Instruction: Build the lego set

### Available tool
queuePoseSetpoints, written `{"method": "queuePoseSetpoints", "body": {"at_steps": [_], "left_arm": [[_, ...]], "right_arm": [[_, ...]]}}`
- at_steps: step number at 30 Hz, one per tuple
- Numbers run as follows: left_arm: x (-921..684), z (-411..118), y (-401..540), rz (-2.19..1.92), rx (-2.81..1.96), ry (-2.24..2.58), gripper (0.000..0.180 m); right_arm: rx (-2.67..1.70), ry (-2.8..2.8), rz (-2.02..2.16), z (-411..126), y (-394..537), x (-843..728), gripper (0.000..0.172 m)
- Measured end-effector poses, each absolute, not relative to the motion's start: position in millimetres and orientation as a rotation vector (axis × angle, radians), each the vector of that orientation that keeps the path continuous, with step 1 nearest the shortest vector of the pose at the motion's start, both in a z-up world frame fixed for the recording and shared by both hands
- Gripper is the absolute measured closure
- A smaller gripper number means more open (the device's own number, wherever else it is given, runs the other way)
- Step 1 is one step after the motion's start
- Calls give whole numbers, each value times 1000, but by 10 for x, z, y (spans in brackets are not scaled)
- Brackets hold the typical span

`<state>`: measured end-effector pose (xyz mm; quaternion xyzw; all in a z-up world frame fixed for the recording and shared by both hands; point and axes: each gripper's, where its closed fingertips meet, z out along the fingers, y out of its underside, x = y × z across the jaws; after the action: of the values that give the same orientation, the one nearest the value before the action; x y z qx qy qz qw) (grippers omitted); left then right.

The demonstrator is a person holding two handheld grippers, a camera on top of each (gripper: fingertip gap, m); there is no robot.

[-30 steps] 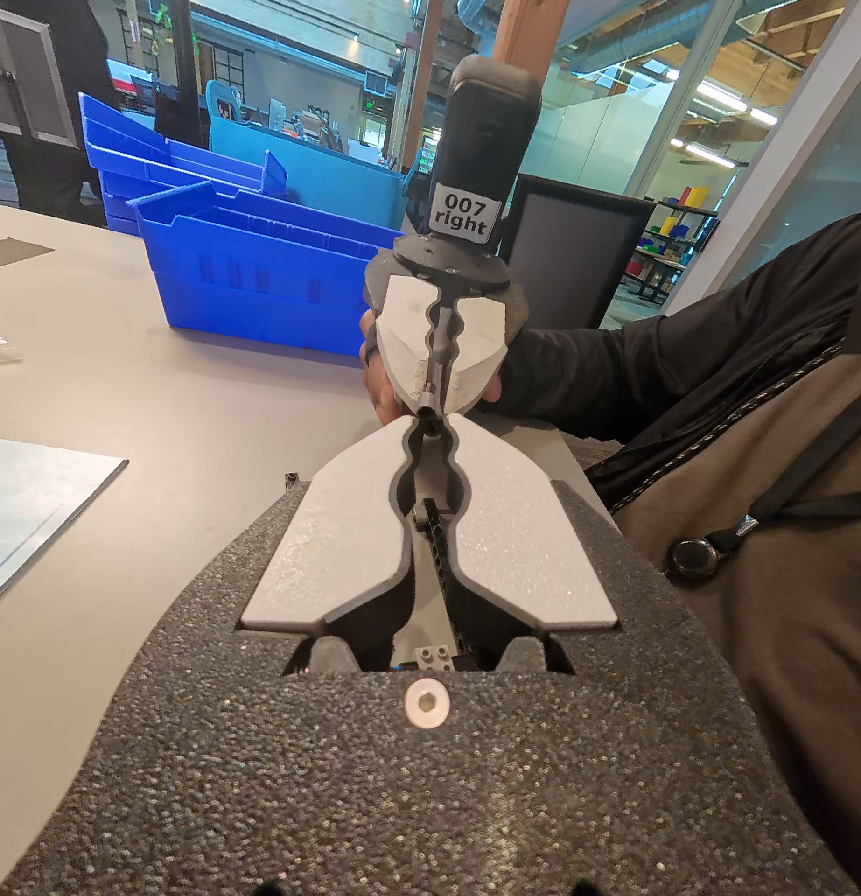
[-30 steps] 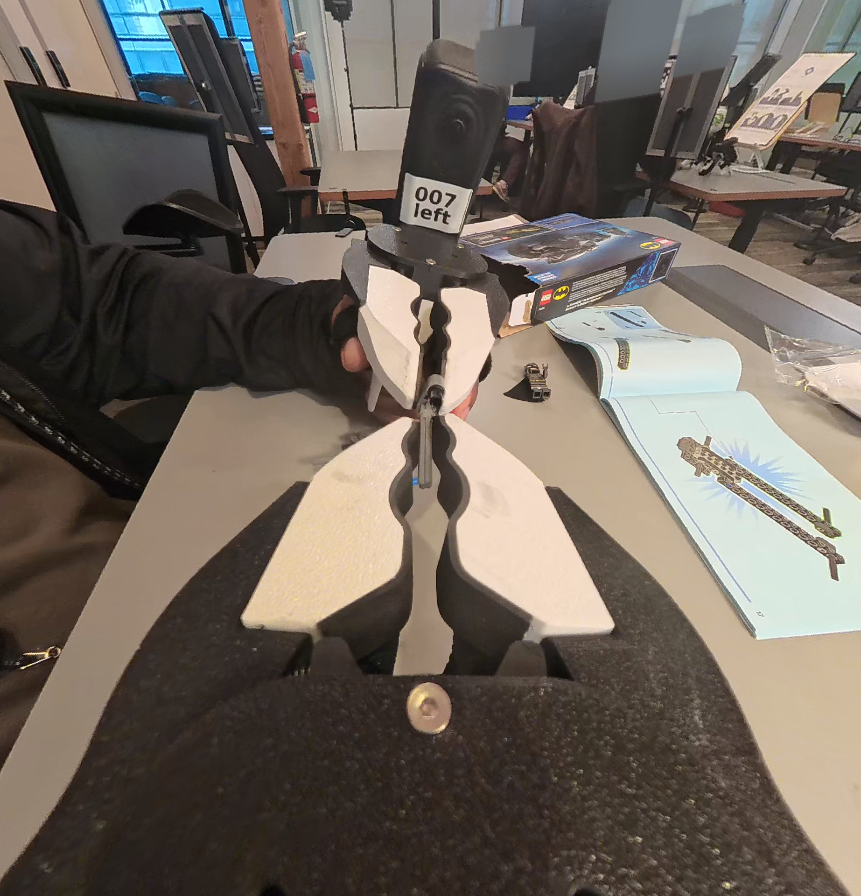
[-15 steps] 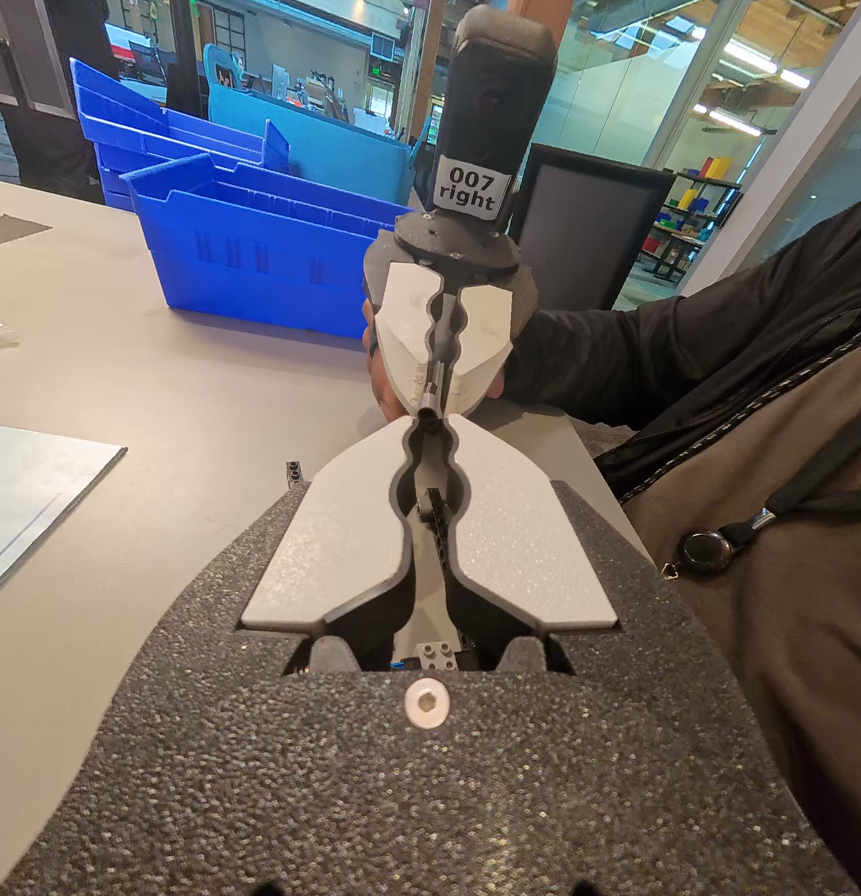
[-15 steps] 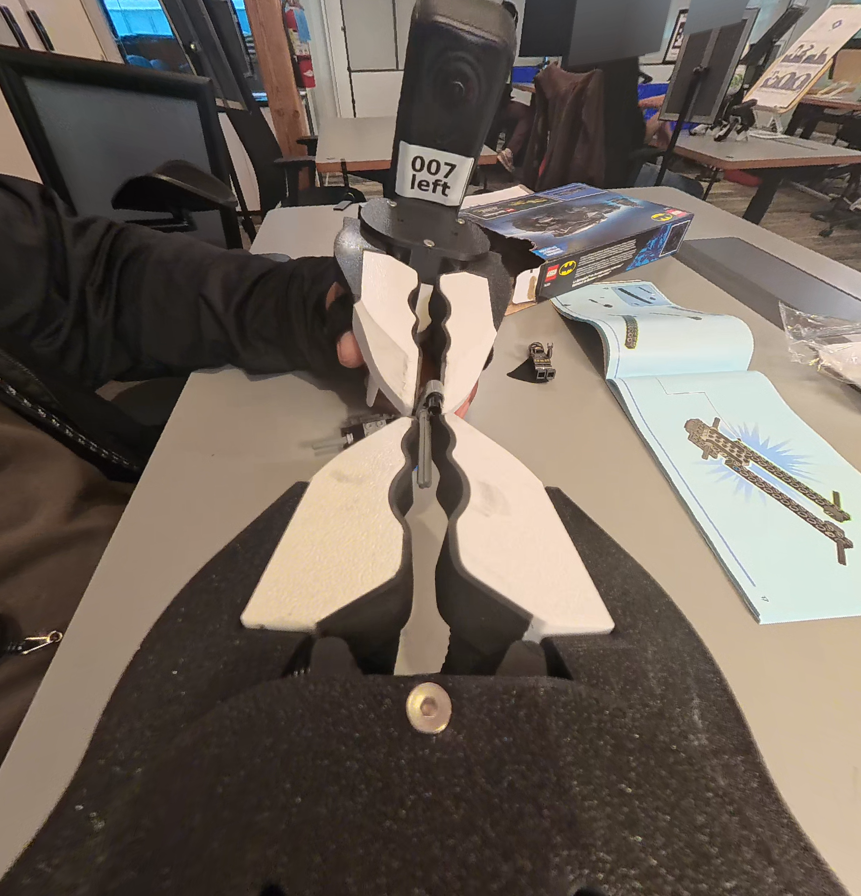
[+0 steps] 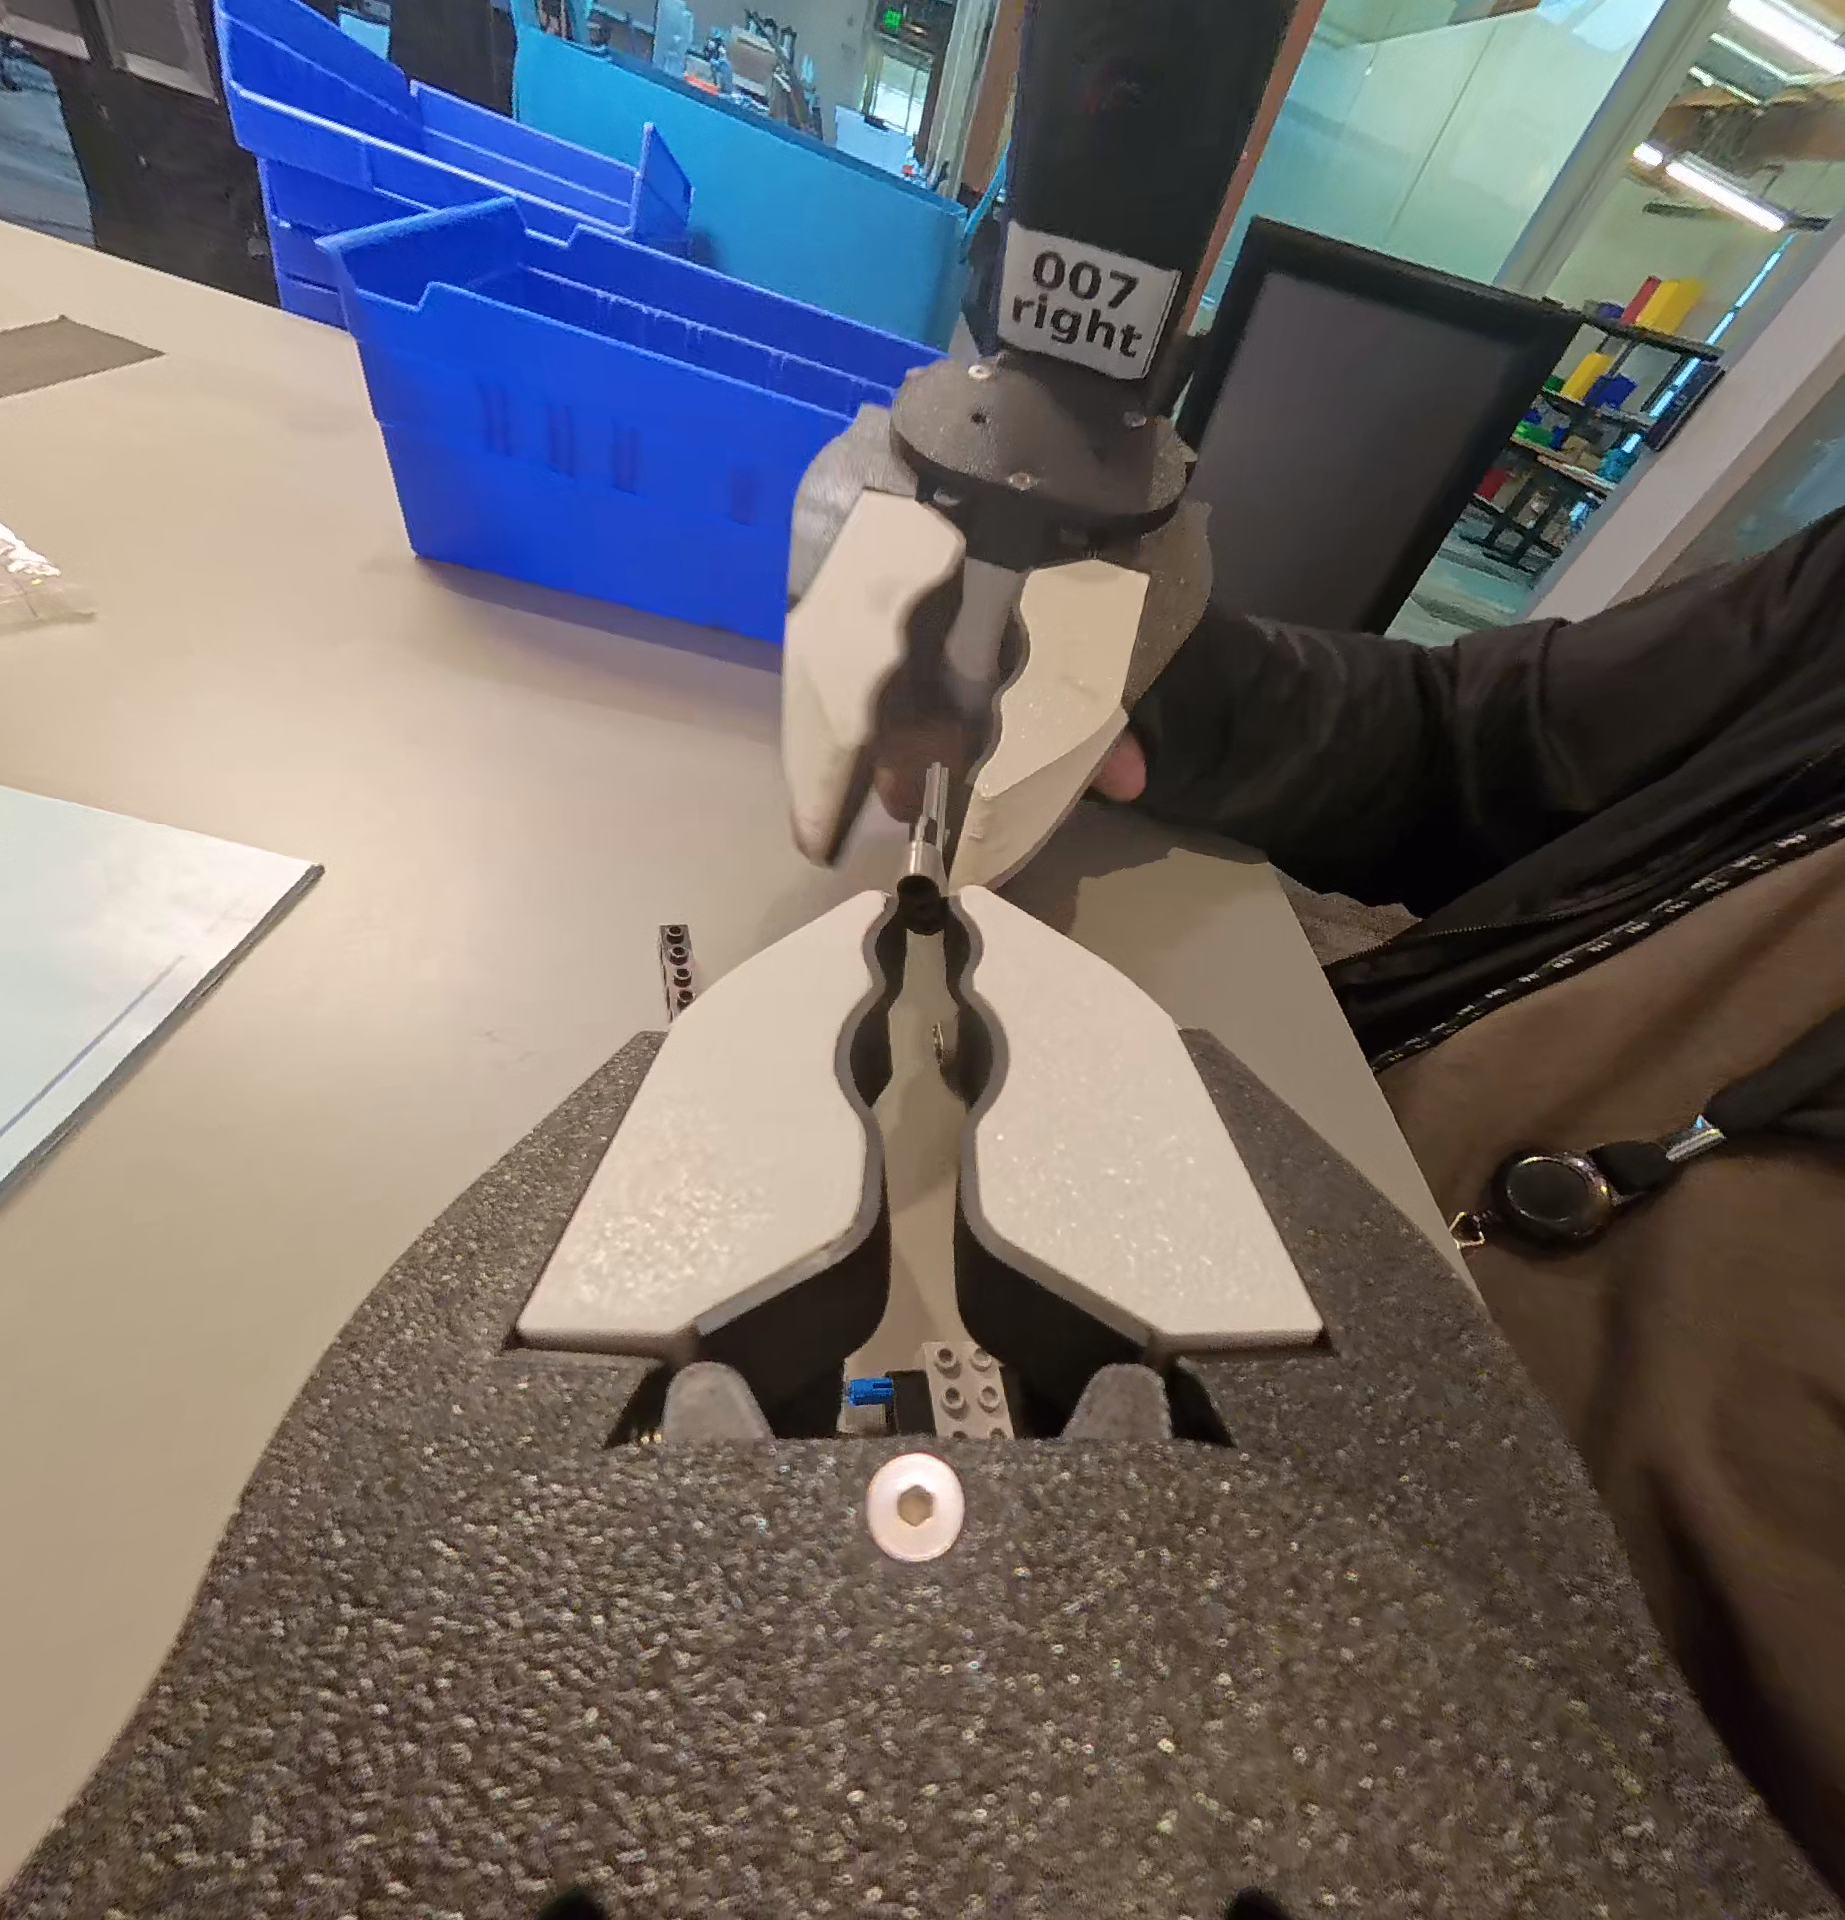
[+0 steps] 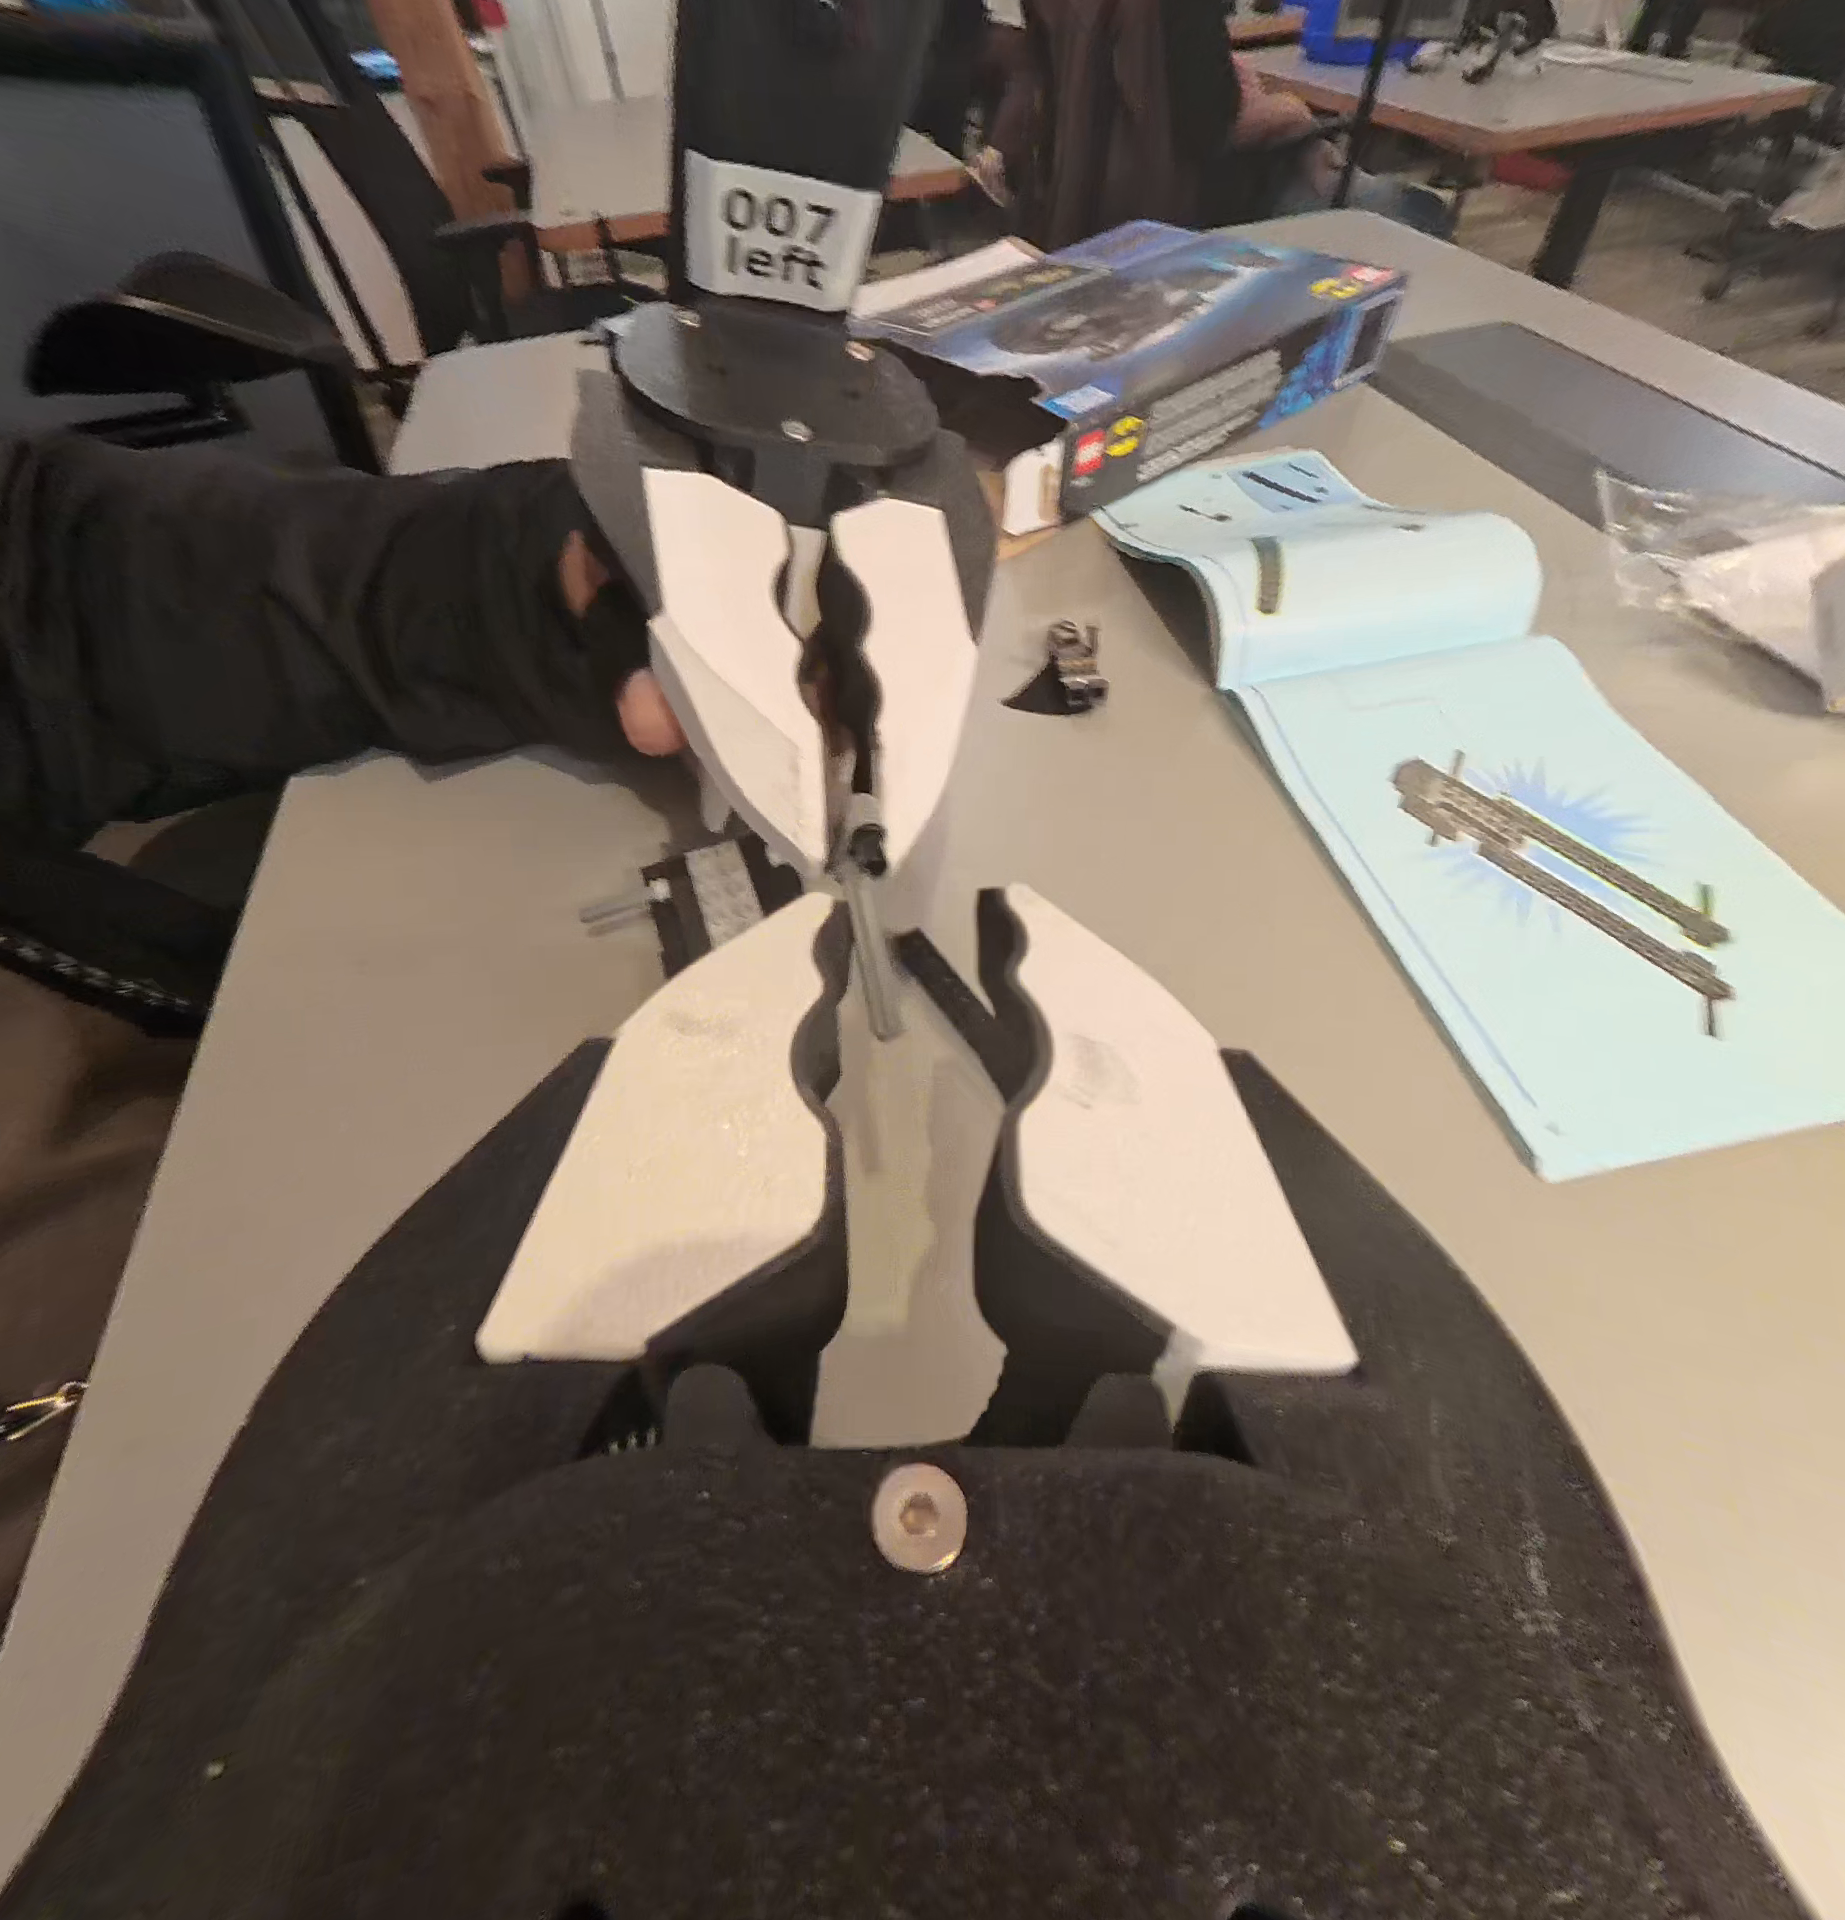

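A moment ago both sets of jaws were pinched on the same small part; now my right gripper [image 6: 918,899] has let its jaws spread apart. The grey axle [image 6: 874,966] stands free in the gap between them. That view is smeared by motion, so I can't rule out the axle brushing one pad. My left gripper [image 5: 920,896] hasn't changed: its jaws are clamped on the black connector [image 5: 919,909], and the axle pokes out of it toward the right gripper. So the part hangs above the counter [image 5: 378,727] between the two grippers, carried by the left alone. Beneath them lies a black-and-grey brick assembly [image 6: 710,894], with a studded beam [image 5: 677,966] just beside my left jaws. The open instruction booklet [image 6: 1520,935] lies to the right, and blue bins [image 5: 606,468] stand farther off.
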<state>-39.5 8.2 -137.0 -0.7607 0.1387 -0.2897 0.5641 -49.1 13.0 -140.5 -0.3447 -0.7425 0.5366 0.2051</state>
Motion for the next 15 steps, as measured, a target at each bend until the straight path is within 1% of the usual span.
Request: {"method": "queuePoseSetpoints", "body": {"at_steps": [3, 6, 8, 10, 13, 15], "left_arm": [[-493, -1397, 102, -678, -1828, 249, 173], [-635, -1513, 105, -665, -1905, 158, 174], [-708, -1550, 107, -654, -1928, 113, 174], [-744, -1563, 109, -648, -1939, 91, 174], [-794, -1612, 115, -616, -1966, 71, 173], [-850, -1646, 116, -594, -1986, 42, 174]], "right_arm": [[-1075, -2033, 1421, -1423, 380, -553, 132], [-1205, -2095, 1224, -1689, 626, -595, 129], [-1216, -2176, 1022, -1931, 734, -592, 133], [-1188, -2249, 928, -2085, 710, -573, 141], [-1187, -2284, 819, -2207, 680, -590, 153], [-1220, -2269, 742, -2233, 699, -599, 156]]}}
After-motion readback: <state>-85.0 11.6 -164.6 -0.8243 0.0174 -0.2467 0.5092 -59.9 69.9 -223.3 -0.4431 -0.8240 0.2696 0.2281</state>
